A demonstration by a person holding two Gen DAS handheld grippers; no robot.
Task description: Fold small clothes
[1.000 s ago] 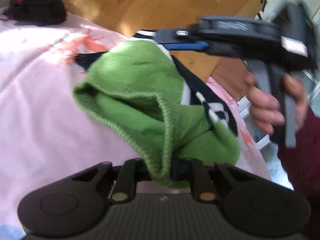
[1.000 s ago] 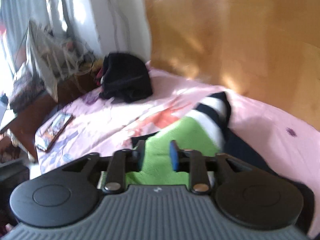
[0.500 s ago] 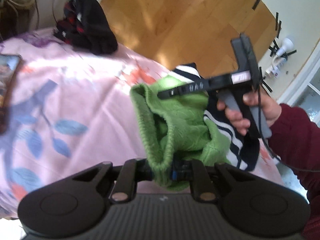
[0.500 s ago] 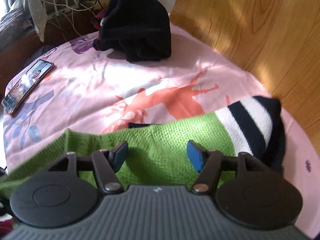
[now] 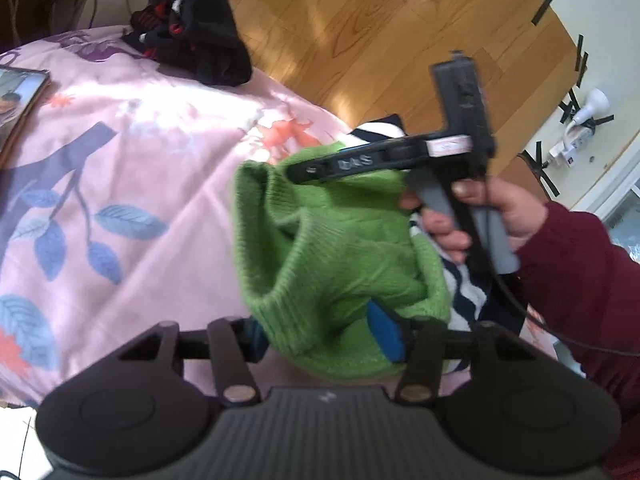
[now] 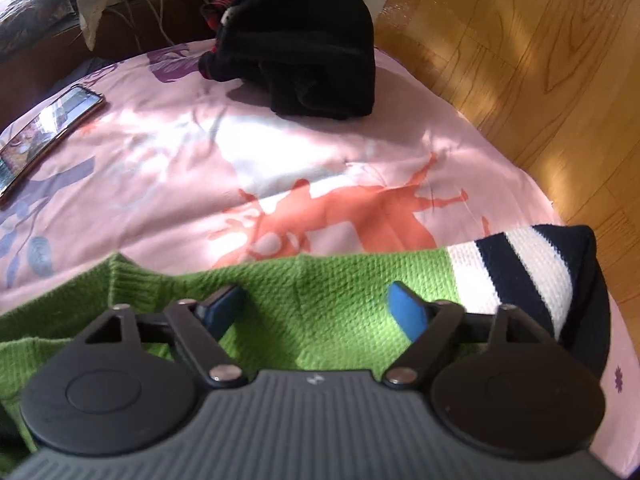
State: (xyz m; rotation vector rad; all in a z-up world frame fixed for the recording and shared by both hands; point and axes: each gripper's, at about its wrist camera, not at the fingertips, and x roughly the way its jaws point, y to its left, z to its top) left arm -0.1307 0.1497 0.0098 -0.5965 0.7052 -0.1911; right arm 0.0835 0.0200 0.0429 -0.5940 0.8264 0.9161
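A home bedroom is showing here: a pink floral bedsheet [image 6: 320,152] is covering a bed, with wooden flooring [image 6: 540,60] running along its right. At the far left a phone [image 6: 44,136] is lying on the sheet (cables are trailing beyond it), and dark clothes [image 6: 304,36] are sitting far off

1. Knit garment [image 6: 320,292] lies on the bedspread [image 6: 280,152] right under the right claw [image 6: 316,308], running out past both sides.
2. Clothes pile [image 6: 304,36] sits far ahead of that claw.
3. Phone [image 6: 44,136] is ahead-left, well apart from the pile.
4. Wood floor [image 6: 520,60] off right.
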